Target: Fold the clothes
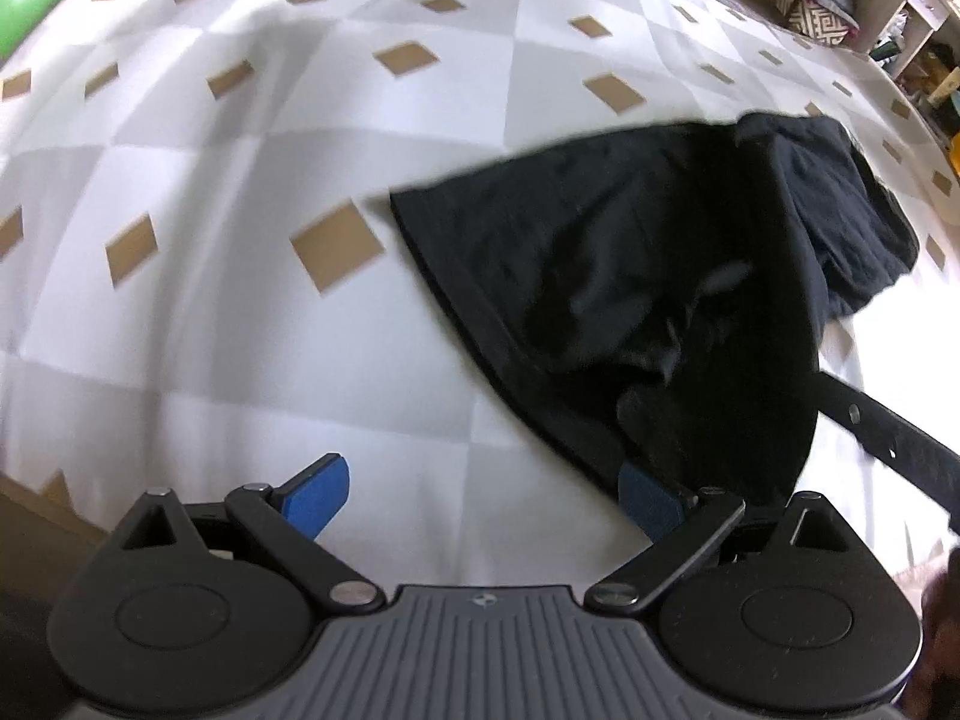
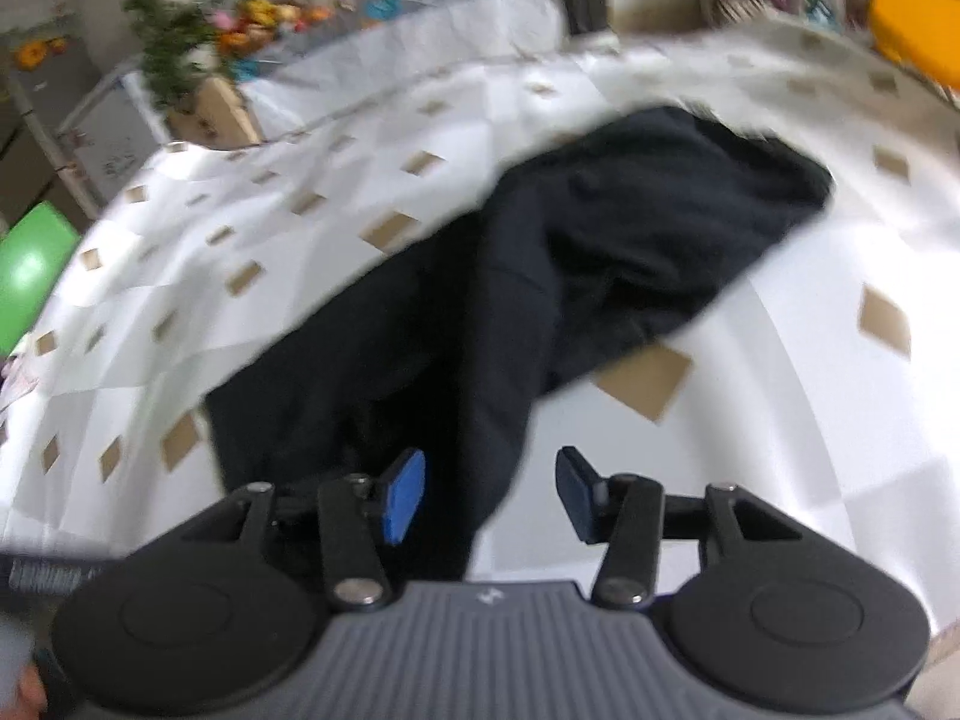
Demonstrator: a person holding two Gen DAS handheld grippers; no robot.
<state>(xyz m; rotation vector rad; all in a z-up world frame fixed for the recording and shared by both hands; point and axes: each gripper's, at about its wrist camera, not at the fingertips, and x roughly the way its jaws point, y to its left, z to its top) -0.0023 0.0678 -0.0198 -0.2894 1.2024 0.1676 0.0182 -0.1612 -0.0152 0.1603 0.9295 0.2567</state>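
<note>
- Lying rumpled on the bedspread [image 1: 240, 138], the black garment [image 1: 630, 276] sits right of centre in the left wrist view, with one hemmed edge running straight toward the near side and a bunched heap at its far right.
- Judging by its folds and limp drape, the cloth is soft, light and floppy; it should sag wherever it is not held, and thin layers could slip apart in a pinch.
- The hemmed edge or a corner looks the surest place to take hold, since the doubled seam gives more to bite on.
- The left gripper [image 1: 483, 489] stands spread wide; its right blue pad touches or tucks under the near edge of the cloth, but nothing is pinched.
- The right gripper [image 2: 492, 495] is also spread, with a hanging fold of the garment [image 2: 600, 240] passing between its pads, unclamped.
- The bedspread is smooth, white-and-grey checked with tan diamonds, faintly creased; blur hides finer texture.
- A black strap [image 1: 888, 420] crosses the near right.
</note>
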